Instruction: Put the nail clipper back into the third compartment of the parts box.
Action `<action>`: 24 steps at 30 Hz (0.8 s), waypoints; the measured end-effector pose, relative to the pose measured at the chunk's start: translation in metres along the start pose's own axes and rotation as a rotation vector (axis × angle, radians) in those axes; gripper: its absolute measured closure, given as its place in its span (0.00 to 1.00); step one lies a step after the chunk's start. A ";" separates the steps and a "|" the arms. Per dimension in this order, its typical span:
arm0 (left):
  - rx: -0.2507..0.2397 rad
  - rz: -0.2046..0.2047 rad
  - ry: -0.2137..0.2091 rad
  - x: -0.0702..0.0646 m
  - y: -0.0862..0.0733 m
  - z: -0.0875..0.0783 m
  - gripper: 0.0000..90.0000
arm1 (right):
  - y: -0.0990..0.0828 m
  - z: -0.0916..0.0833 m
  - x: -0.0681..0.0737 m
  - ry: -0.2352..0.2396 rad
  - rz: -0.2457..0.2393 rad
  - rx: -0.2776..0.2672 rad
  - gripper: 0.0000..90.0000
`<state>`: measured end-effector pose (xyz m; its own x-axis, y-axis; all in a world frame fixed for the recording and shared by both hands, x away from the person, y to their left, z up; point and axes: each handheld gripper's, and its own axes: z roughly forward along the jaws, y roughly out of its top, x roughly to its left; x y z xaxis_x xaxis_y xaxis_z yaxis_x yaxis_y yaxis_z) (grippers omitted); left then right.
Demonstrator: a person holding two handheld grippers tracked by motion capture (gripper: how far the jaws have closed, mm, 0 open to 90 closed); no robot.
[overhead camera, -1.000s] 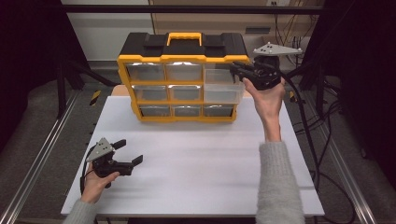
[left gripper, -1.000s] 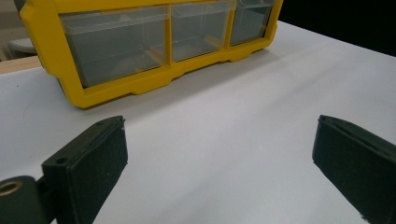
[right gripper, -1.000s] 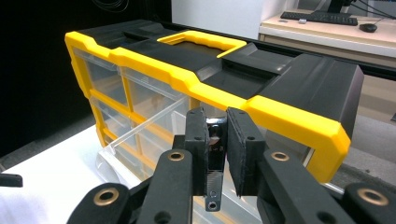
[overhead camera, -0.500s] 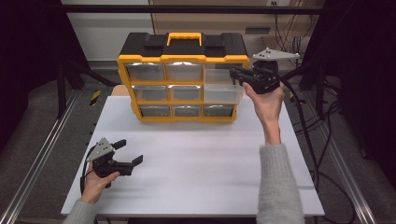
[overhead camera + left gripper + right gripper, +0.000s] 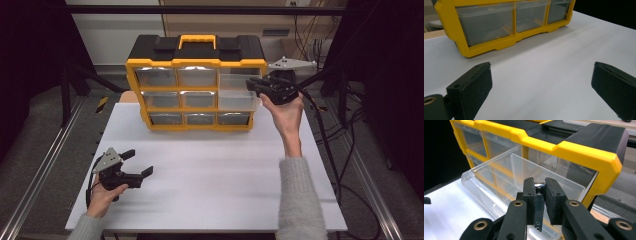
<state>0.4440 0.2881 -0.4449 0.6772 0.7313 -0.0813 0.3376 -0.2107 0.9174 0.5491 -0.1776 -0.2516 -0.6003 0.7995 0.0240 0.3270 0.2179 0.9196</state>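
A yellow and black organizer (image 5: pixel 196 62) with clear drawers stands at the back of the white table (image 5: pixel 215 170). One clear drawer (image 5: pixel 239 100) in its right column is pulled out; the right gripper view shows this drawer (image 5: pixel 499 173) as bare inside. My right gripper (image 5: pixel 254 84) hovers at the organizer's right side, just over the drawer. Its jaws (image 5: pixel 539 185) are nearly together, pinching a small shiny metal piece (image 5: pixel 539 186). My left gripper (image 5: pixel 140 161) rests low at the front left of the table, open with nothing in it, and faces the organizer's bottom drawers (image 5: pixel 486 22).
Metal rails (image 5: pixel 40 170) run along both sides of the table. Black cables (image 5: pixel 325 130) trail off to the right behind my right hand. A broad stretch of white table lies between the two grippers.
My right gripper has dropped slightly and drawn closer over the pulled-out drawer. The left gripper has stayed in place, still open.
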 end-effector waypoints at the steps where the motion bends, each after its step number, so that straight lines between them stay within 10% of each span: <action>1: 0.000 0.000 0.000 0.000 0.000 0.000 0.04 | 0.000 0.000 0.000 -0.002 -0.002 0.000 0.88; 13: 0.002 0.000 0.000 0.000 0.000 0.000 0.04 | 0.003 -0.009 0.000 -0.019 0.010 -0.058 0.70; 24: 0.001 -0.002 0.001 0.000 0.000 0.000 0.03 | 0.003 -0.023 0.008 -0.038 -0.013 -0.164 0.27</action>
<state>0.4441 0.2882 -0.4450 0.6763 0.7320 -0.0826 0.3391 -0.2099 0.9170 0.5281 -0.1833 -0.2399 -0.5743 0.8186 -0.0006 0.1941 0.1369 0.9714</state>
